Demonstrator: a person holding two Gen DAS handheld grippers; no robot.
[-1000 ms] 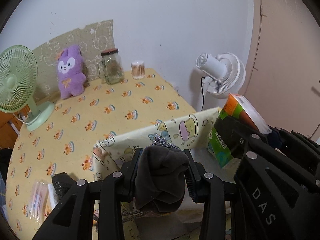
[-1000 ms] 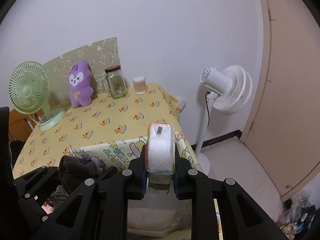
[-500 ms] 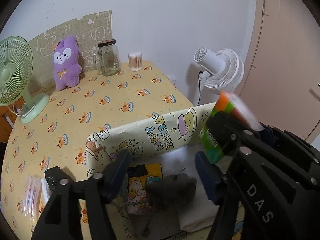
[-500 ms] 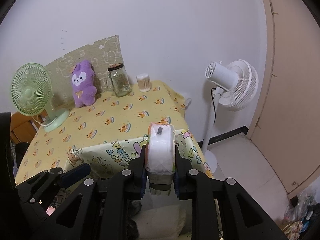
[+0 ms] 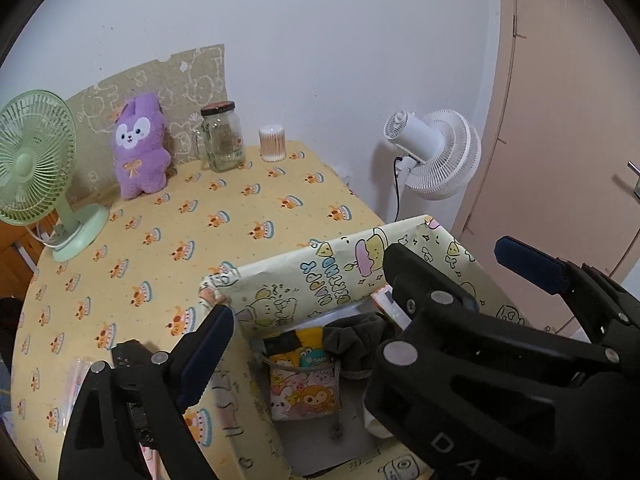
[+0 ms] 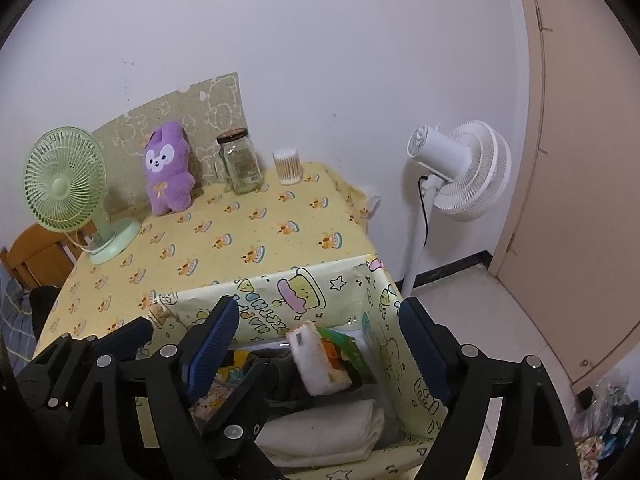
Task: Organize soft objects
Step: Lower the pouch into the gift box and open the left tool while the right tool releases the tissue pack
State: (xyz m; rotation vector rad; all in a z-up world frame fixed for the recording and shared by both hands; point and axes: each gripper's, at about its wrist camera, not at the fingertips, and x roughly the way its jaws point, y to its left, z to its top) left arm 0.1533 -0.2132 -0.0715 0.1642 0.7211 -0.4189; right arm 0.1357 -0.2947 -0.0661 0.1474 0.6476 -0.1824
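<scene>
A yellow cartoon-print box [image 5: 340, 276] [image 6: 304, 292] stands at the table's near right corner. Inside lie a dark grey sock [image 5: 352, 336], a cartoon pouch [image 5: 304, 384], a folded white cloth [image 6: 320, 432] and a tissue pack [image 6: 324, 356]. My left gripper [image 5: 304, 344] is open and empty above the box's left side. My right gripper [image 6: 316, 344] is open and empty above the tissue pack; its black body also fills the right of the left wrist view [image 5: 480, 360]. A purple plush rabbit [image 5: 140, 146] [image 6: 168, 168] sits at the table's back.
On the yellow tablecloth [image 5: 180, 232] stand a green desk fan [image 5: 36, 168] at the left, a glass jar [image 5: 222, 138] and a cotton-swab tub [image 5: 273, 143] at the back. A white standing fan [image 6: 460, 168] and a door [image 6: 580, 160] are to the right.
Both grippers opened. The left dropped the grey sock into the box, then the right released the tissue pack, which now lies inside the box. Both grippers rose slightly.
</scene>
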